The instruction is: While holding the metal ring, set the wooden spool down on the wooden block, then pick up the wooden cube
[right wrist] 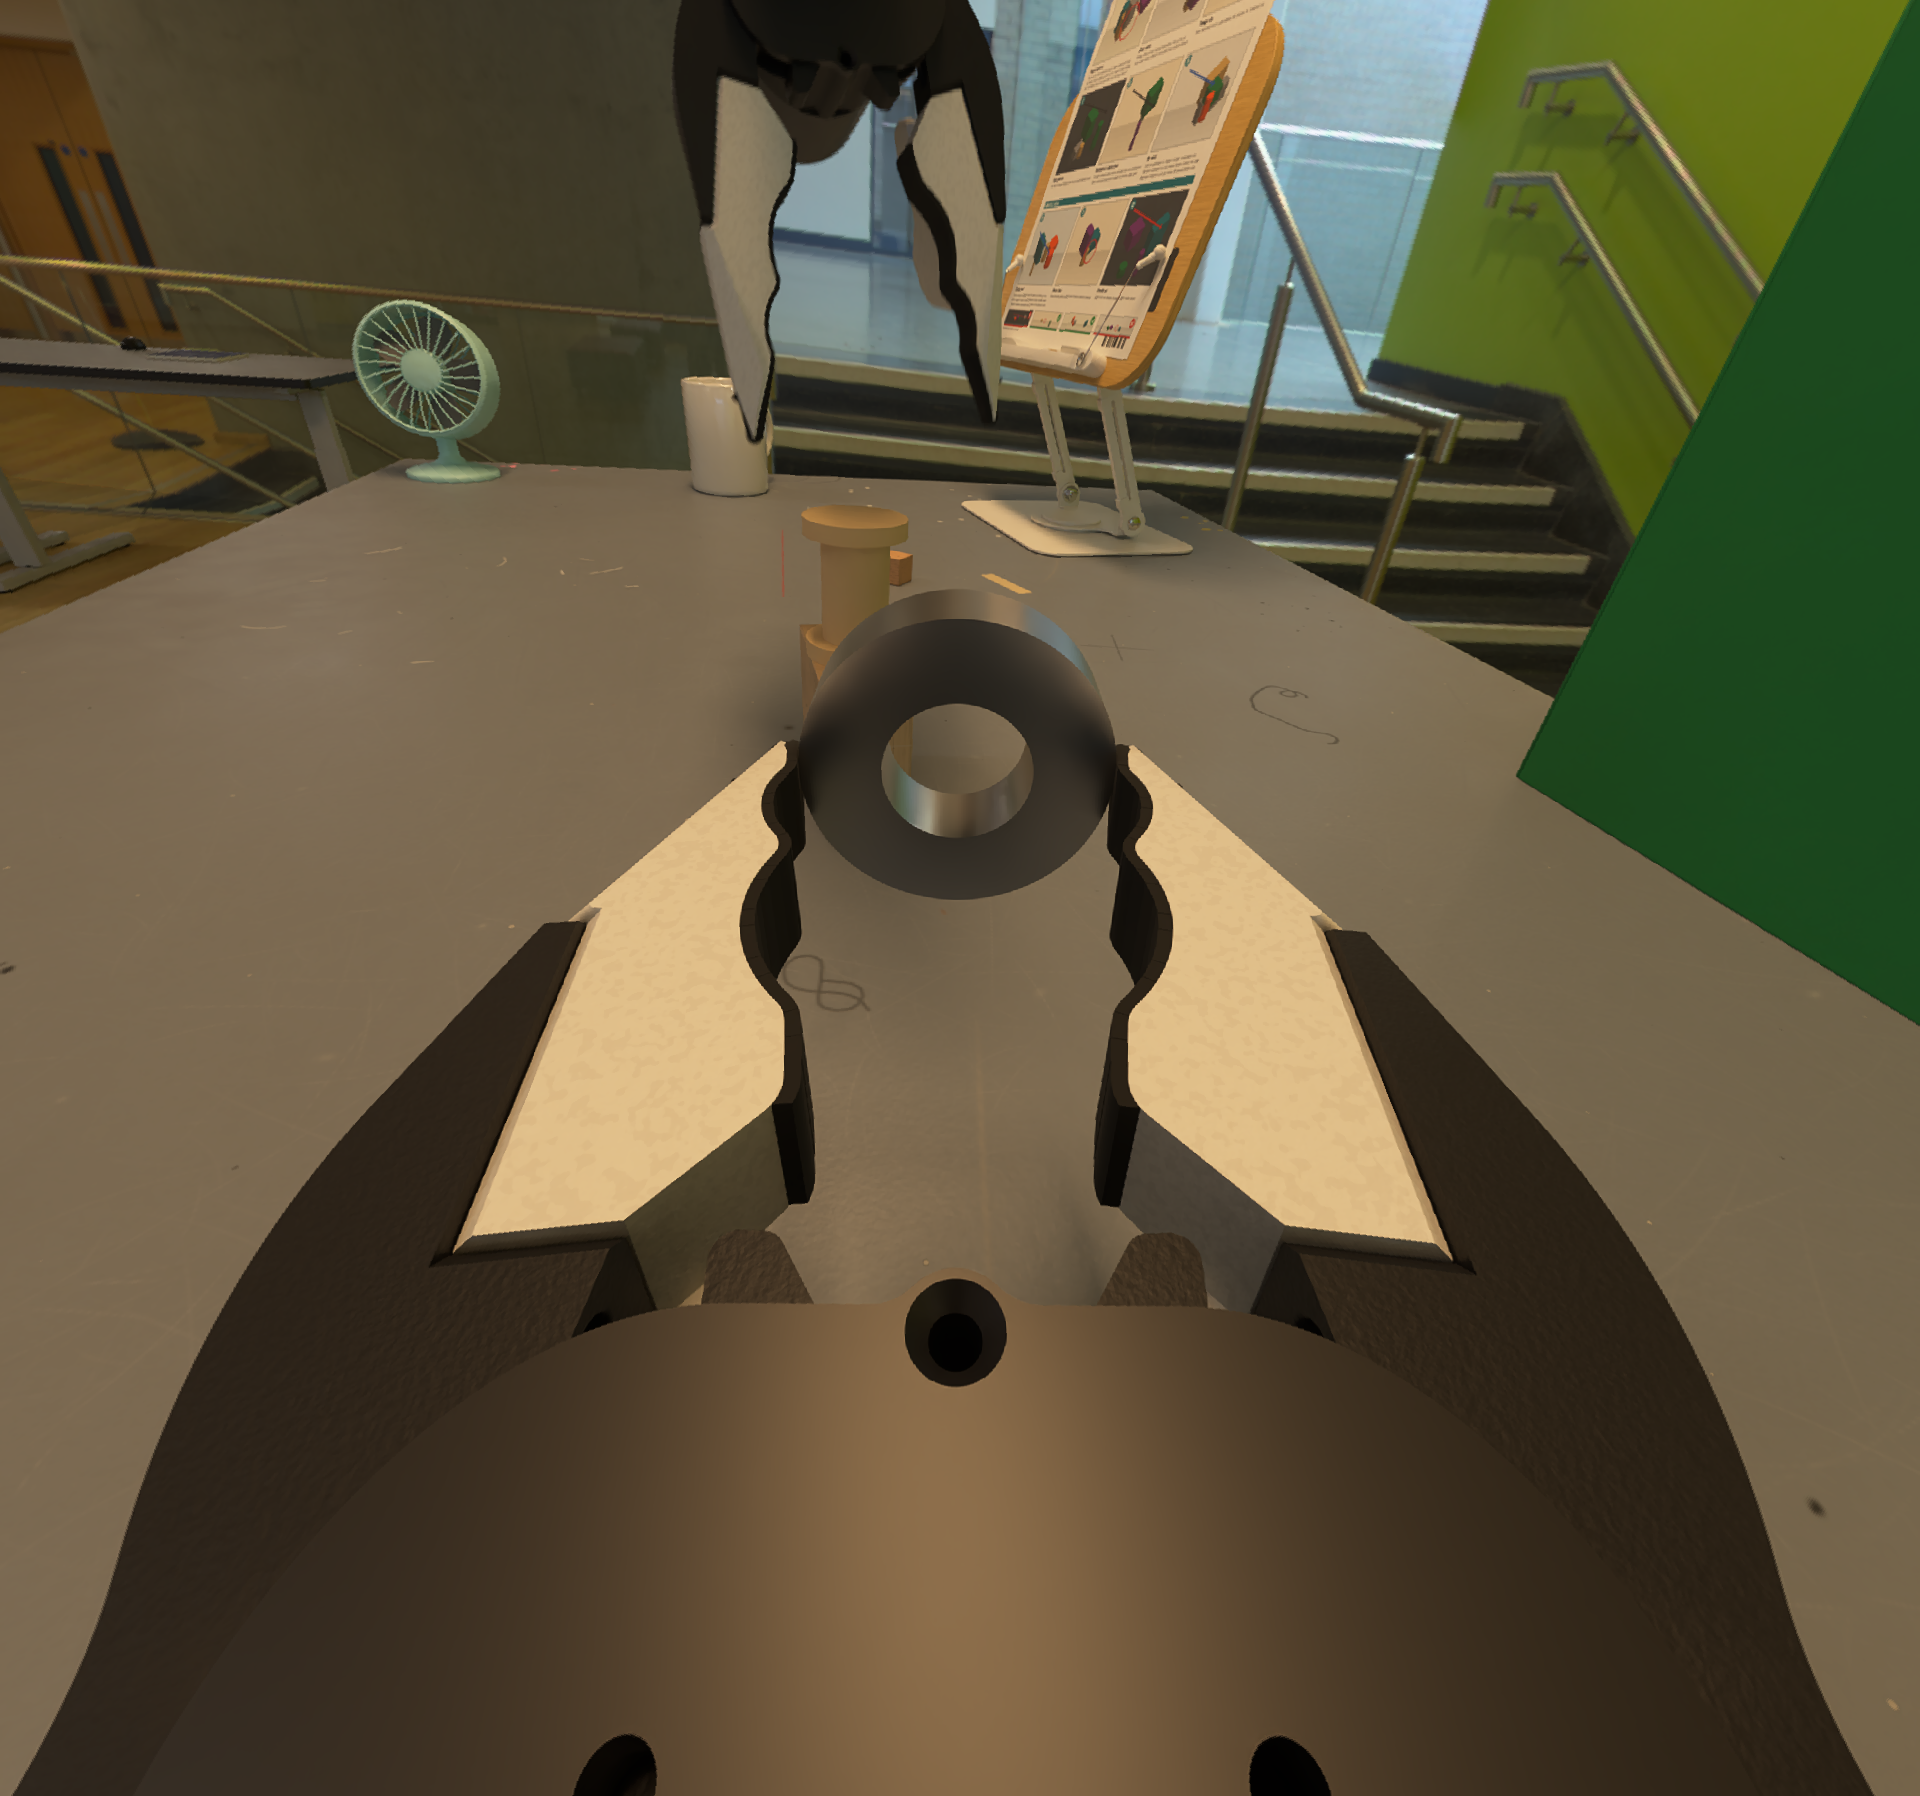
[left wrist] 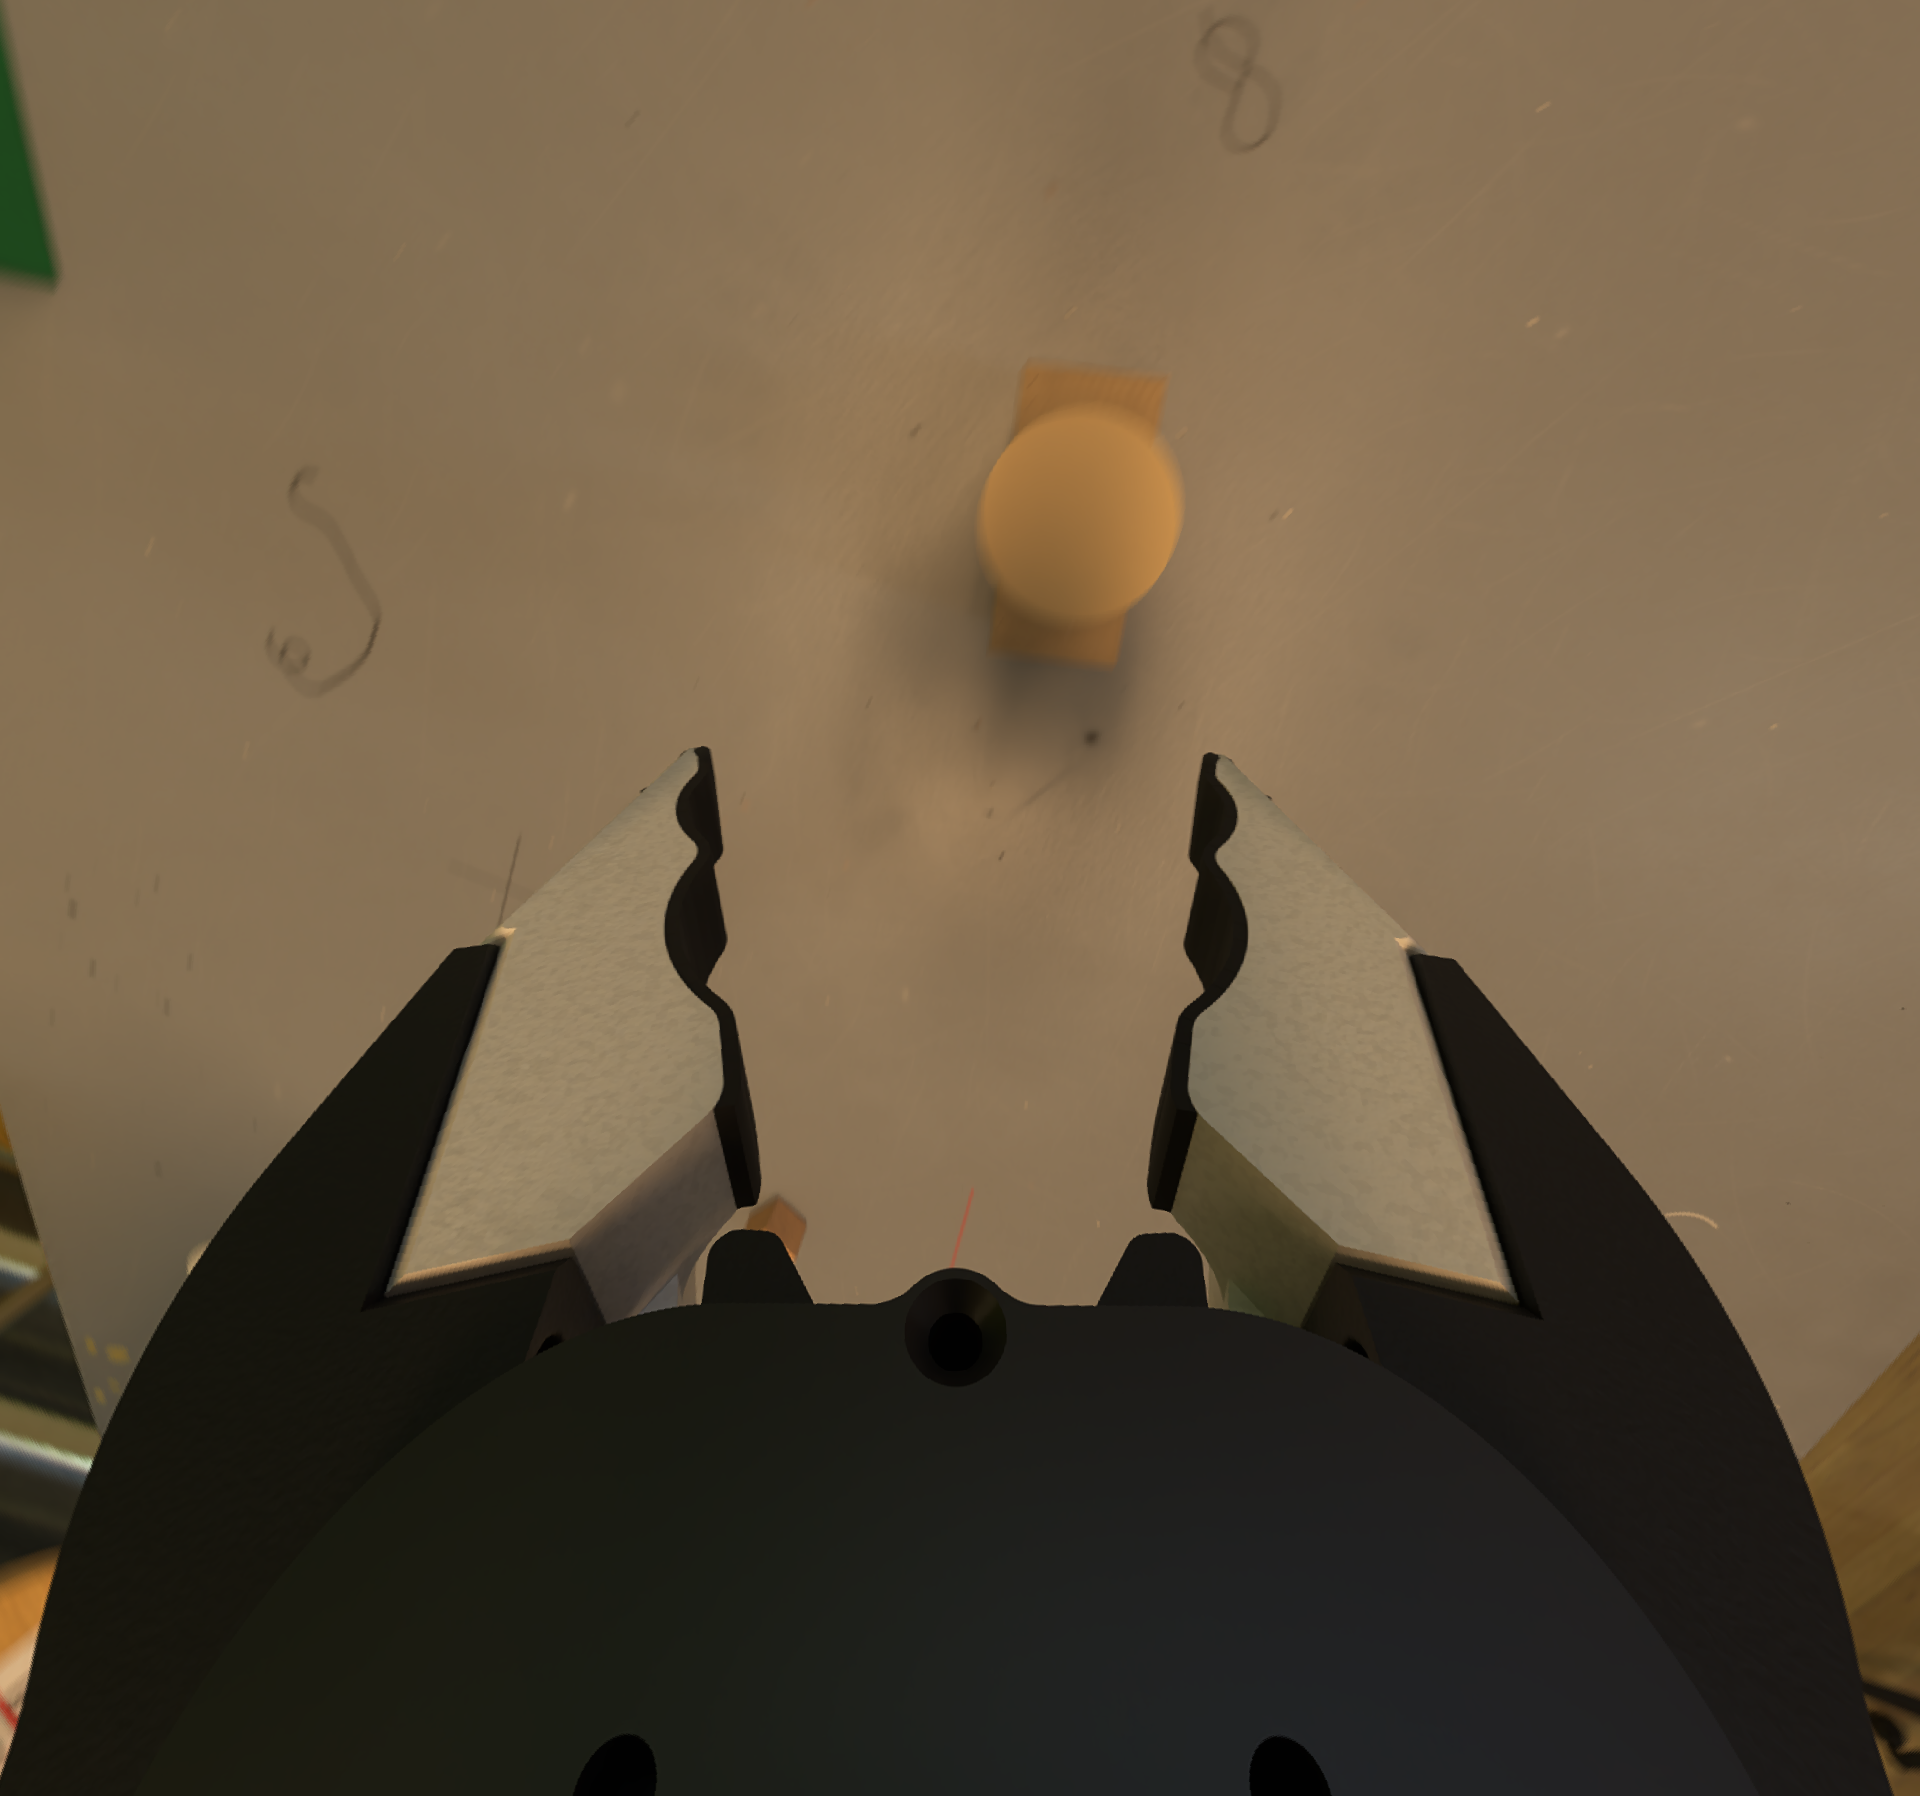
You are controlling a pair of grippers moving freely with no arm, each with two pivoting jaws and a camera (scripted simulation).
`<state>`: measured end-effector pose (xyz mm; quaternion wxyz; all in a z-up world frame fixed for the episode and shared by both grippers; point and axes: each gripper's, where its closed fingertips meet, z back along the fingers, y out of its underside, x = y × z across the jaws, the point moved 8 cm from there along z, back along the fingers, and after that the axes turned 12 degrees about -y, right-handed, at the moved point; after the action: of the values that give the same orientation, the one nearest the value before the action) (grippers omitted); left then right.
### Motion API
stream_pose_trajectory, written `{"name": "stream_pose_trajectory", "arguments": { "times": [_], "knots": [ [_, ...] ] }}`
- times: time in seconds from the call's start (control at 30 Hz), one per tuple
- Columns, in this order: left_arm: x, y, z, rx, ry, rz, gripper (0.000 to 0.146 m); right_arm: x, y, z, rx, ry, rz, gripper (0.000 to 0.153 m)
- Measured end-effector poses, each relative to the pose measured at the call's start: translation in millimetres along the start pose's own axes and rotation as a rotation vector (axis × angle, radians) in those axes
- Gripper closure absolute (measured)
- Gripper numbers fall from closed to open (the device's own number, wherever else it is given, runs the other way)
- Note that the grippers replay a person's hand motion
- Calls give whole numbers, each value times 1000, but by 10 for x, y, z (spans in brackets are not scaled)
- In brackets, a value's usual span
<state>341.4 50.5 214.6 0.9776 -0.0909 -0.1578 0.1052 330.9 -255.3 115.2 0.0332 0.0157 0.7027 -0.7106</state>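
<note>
Nearest the lens, the right gripper (right wrist: 956,811) is seen with its fingers (right wrist: 665,998) closed on the ring (right wrist: 951,780), which is held clear of the surface (right wrist: 312,811) with its hole facing back. Relative to the ring, the spool (right wrist: 854,572) stands just behind and a little left, upright on the block (right wrist: 812,666), of which only an edge is visible. From above, the spool (left wrist: 1081,510) covers the middle of the block (left wrist: 1091,390), both ends showing. The left gripper (right wrist: 862,396) hangs above the spool, empty, its fingers (left wrist: 582,1019) spread wide.

The placing appears done, so the cube is judged to be the step in hand. A small wooden piece (right wrist: 902,562), probably the cube, peeks out beyond the spool's right side; in the left view only a sliver (left wrist: 779,1221) shows by the finger base. It is best approached from above with the fingers kept wide, lowered astride two flat faces and well clear of the spool, which could be toppled by a brush. The ring should be kept pinched and steady throughout.
</note>
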Motion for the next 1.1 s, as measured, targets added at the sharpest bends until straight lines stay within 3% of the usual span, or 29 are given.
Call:
{"name": "stream_pose_trajectory", "arguments": {
  "times": [0.23, 0.5, 0.7, 1.1],
  "knots": [
    [431, 1057, 190, 140, -153, 289, 47, 0, 0, -3, 3, 5, 2, 94],
    [572, 2098, -280, 424, -168, 565, 56, -3, 3, -6, 7, 6, 0, 94],
    [662, 2316, -538, 565, -163, 614, 66, -1, 3, -2, 5, 6, 1, 94],
    [722, 2317, -794, 893, -109, 504, 83, 7, 0, 0, 5, 5, 7, 94]
  ]
}}
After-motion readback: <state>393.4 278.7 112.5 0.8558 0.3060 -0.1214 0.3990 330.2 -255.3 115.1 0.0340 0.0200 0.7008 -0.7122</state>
